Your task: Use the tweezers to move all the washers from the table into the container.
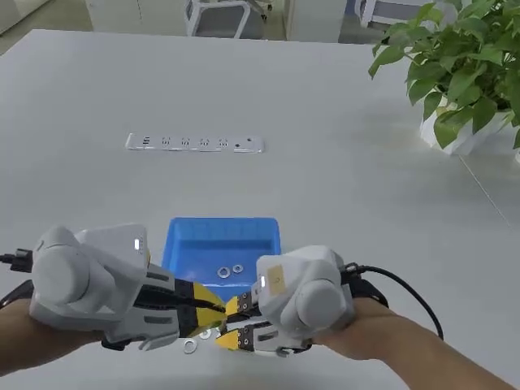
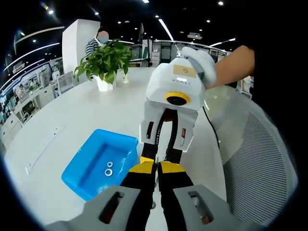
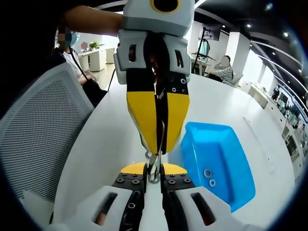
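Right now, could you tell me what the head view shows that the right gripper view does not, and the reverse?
Head view: the potted plant at far right, and the cable trailing from the right gripper. Right gripper view: the tweezers up close, clamped in the left gripper's yellow jaws with their tip between the right gripper's jaws, plus a mesh chair. Shared: the blue container holding two washers, with the grippers meeting beside it.
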### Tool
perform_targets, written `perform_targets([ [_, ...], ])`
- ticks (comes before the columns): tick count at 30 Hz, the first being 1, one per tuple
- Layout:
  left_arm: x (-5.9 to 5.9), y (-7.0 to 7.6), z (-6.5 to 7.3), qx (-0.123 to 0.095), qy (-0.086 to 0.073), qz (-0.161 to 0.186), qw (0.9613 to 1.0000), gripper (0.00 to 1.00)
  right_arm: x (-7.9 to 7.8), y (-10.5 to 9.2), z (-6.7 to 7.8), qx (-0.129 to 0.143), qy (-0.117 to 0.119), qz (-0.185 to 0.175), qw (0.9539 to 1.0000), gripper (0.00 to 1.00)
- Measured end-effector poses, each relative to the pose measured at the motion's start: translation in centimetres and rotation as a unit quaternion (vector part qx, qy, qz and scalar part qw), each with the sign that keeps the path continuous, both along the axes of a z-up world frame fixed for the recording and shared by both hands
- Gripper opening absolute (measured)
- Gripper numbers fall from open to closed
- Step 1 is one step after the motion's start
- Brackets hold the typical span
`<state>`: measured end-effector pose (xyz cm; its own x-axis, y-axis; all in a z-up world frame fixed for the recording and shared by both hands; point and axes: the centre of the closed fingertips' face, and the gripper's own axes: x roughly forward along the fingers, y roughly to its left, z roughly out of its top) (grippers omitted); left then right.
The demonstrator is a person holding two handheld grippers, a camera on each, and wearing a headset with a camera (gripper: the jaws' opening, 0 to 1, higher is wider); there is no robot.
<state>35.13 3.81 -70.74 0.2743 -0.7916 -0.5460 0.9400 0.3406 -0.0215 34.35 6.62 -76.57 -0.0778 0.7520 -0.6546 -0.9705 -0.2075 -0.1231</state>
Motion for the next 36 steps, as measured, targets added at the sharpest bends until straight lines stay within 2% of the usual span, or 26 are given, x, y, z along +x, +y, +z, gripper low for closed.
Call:
perform_targets([
  [9,-0.13,0.05,0.0,0.005,0.0,0.0,1.0,0.06,-0.08,0.13,-0.09,-0.002,0.0,0.001,1.0,0.1],
  [25,-0.17,-0.38,0.04,0.005,0.0,-0.006,1.0,0.06,-0.02,-0.06,-0.07,0.0,0.027,-0.016,0.9995,0.06],
  [36,-0.18,0.01,-0.08,0.014,-0.004,-0.002,0.9999,0.07,0.01,0.06,-0.1,0.004,0.028,-0.02,0.9994,0.06],
])
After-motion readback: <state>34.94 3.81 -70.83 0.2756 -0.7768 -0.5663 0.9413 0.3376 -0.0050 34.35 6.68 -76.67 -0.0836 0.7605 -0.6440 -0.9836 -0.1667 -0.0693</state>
